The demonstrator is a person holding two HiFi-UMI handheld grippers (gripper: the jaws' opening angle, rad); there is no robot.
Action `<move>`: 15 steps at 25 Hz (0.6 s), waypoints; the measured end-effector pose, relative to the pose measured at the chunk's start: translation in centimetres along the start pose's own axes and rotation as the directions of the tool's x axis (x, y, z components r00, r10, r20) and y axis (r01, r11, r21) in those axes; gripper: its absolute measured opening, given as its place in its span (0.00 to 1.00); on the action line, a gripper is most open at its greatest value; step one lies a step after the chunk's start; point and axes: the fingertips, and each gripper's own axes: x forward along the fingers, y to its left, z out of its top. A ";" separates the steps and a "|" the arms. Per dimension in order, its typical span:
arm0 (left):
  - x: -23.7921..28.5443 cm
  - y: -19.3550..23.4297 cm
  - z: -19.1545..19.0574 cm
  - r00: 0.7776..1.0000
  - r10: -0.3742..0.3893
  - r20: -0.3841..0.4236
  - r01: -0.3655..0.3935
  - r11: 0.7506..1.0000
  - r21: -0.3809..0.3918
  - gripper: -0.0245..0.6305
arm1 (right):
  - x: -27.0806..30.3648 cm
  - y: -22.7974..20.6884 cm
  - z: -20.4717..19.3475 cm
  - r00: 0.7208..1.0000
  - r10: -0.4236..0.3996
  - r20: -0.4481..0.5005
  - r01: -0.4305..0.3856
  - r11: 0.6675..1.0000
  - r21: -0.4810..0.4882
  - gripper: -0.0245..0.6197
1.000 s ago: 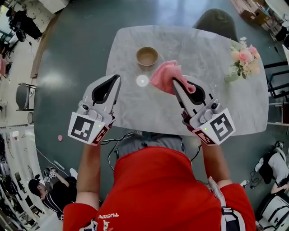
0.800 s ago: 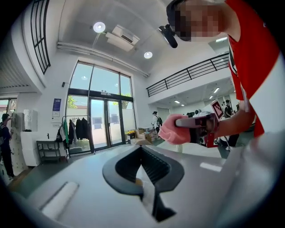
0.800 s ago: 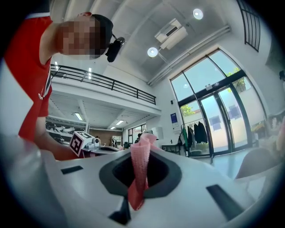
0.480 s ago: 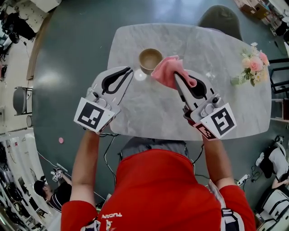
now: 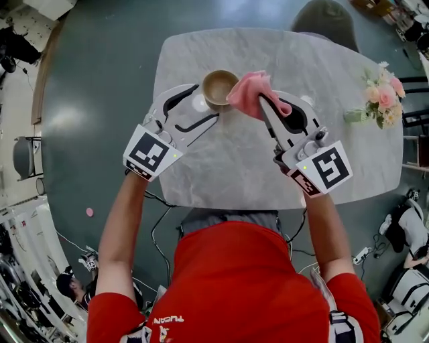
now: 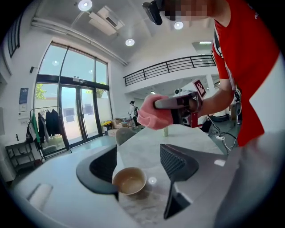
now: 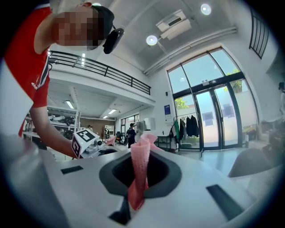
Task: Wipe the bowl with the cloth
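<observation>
A small tan bowl (image 5: pixel 218 86) stands upright on the marble table (image 5: pixel 234 167). My left gripper (image 5: pixel 205 103) reaches it from the left. Its jaws have just been opening and now stand apart. In the left gripper view the bowl (image 6: pixel 130 180) sits low in the gap of the left gripper (image 6: pixel 137 151), close to the left jaw, and neither pad presses on it. My right gripper (image 5: pixel 262 102) is shut on the pink cloth (image 5: pixel 248 92), which hangs bunched just right of the bowl. In the right gripper view the cloth (image 7: pixel 140 171) stands pinched between the jaws.
A vase of pink flowers (image 5: pixel 381 94) stands at the table's right edge. A dark chair (image 5: pixel 327 19) sits behind the far side. The table's near edge runs just in front of the person's red shirt (image 5: pixel 234 281).
Both grippers moved away from the person toward the bowl. The left jaws went from shut to apart beside the bowl. The cloth now hangs next to the bowl's rim.
</observation>
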 end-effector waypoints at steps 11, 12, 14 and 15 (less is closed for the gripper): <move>4.9 1.3 -5.2 0.992 -0.100 -0.071 0.099 0.995 -0.019 0.77 | 2.3 -2.8 -3.1 0.996 -0.032 -0.086 0.032 0.999 0.000 0.05; 5.3 1.2 -5.7 0.990 -0.116 -0.079 0.115 0.993 -0.019 0.79 | 2.4 -2.9 -3.4 0.995 -0.033 -0.092 0.033 0.999 0.002 0.05; 6.0 0.9 -6.6 0.984 -0.152 -0.091 0.150 0.988 -0.024 0.83 | 2.4 -3.1 -3.9 0.994 -0.035 -0.104 0.036 0.999 0.008 0.05; 6.4 0.7 -7.0 0.981 -0.168 -0.093 0.166 0.986 -0.028 0.85 | 2.4 -3.2 -4.1 0.993 -0.037 -0.109 0.038 0.999 0.011 0.05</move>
